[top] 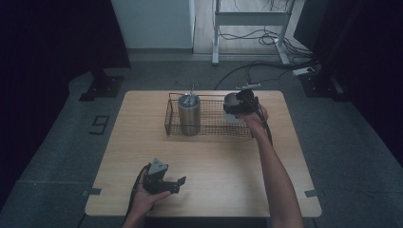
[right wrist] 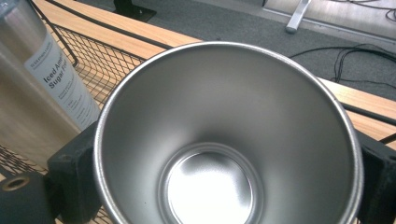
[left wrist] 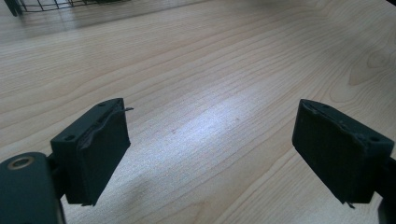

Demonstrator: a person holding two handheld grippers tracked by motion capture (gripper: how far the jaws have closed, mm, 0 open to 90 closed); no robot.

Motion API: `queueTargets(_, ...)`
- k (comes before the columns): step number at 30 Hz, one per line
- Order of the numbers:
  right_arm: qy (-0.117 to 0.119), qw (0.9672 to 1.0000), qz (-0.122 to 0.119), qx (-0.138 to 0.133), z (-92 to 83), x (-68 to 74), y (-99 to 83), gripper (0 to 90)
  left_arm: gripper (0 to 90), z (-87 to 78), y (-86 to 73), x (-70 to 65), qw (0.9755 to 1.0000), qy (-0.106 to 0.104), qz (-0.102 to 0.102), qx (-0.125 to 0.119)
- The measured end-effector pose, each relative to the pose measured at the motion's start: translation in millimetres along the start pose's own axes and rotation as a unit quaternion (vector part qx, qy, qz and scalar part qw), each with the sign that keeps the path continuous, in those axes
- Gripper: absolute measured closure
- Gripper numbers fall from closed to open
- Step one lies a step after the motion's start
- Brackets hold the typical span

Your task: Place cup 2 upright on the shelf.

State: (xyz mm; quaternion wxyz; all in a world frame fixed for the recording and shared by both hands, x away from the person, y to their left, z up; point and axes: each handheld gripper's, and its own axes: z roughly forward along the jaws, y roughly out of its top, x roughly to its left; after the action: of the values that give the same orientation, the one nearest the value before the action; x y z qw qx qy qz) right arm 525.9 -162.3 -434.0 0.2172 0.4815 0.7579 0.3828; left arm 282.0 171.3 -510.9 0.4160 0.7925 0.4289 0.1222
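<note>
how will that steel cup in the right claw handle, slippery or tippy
The steel cup looks smooth and polished, so it may slip between the right claw's flat pads. It looks stiff and empty, so probably light and unlikely to dent. Its base is narrower than its rim, so it could tip on the wire basket mesh.

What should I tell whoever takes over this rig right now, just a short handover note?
Right hand-held gripper: shut on the empty steel cup, held at the right end of the wire basket.
Left hand-held gripper: open, holding nothing, low over the near table.
Steel tumbler: upright in the basket's left end.
Done: cup gripped.
Left: whether the cup is going in or coming out is unclear; probably set it down, then release.
</note>
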Motion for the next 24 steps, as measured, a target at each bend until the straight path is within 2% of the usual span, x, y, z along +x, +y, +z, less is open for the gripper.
queueTargets(13, -0.008, 0.9997, 0.004, 0.024, 12.3, -4.6, -6.7, 6.5, 11.0, -0.3, -1.0, 0.6, 1.0000, 0.001, -0.001, 0.001)
queueTargets(17, -0.010, 0.9995, 0.014, 0.028, 14.5, -7.1, -9.1, 6.5, 11.0, -0.6, -1.4, 1.1, 1.0000, 0.001, -0.002, 0.002)
queueTargets(24, -0.011, 0.9993, 0.015, 0.033, 17.8, -7.9, -11.0, 6.4, 11.0, 1.0, -2.3, 0.8, 1.0000, 0.001, -0.001, 0.005)
